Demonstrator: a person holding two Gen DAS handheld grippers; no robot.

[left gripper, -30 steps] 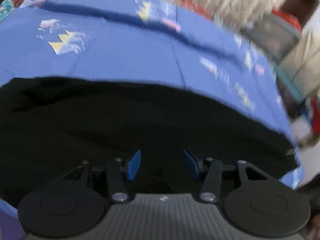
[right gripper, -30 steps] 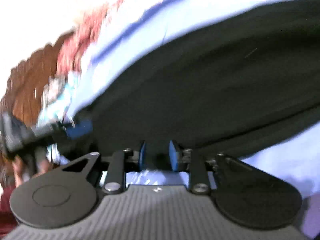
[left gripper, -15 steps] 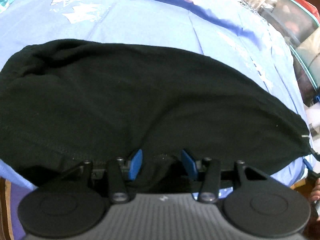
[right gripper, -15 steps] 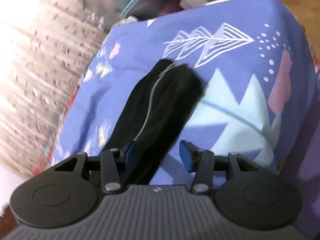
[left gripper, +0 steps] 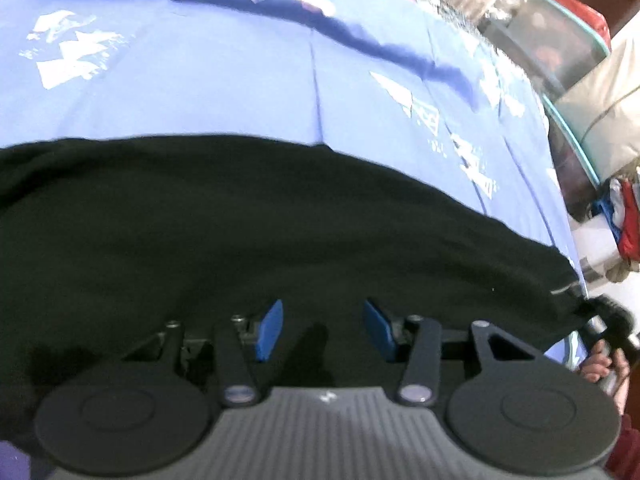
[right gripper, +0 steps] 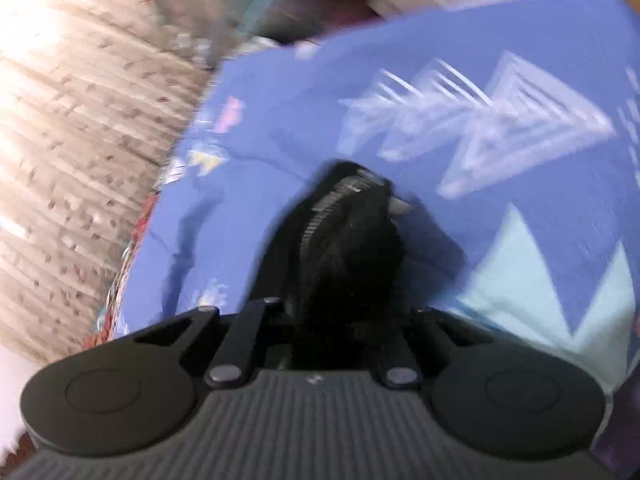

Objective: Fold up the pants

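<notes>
Both right fingers hidden (closing) under bunched black pants (right gripper: 348,248).

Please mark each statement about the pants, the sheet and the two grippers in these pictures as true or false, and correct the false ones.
1. The pants are black. True.
2. They lie on a red sheet. False: the sheet is blue with a printed pattern.
3. The left gripper has a gap between its blue pads. True.
4. The right gripper stands wide open over bare sheet. False: its jaws are closing, with black fabric bunched between them.
</notes>
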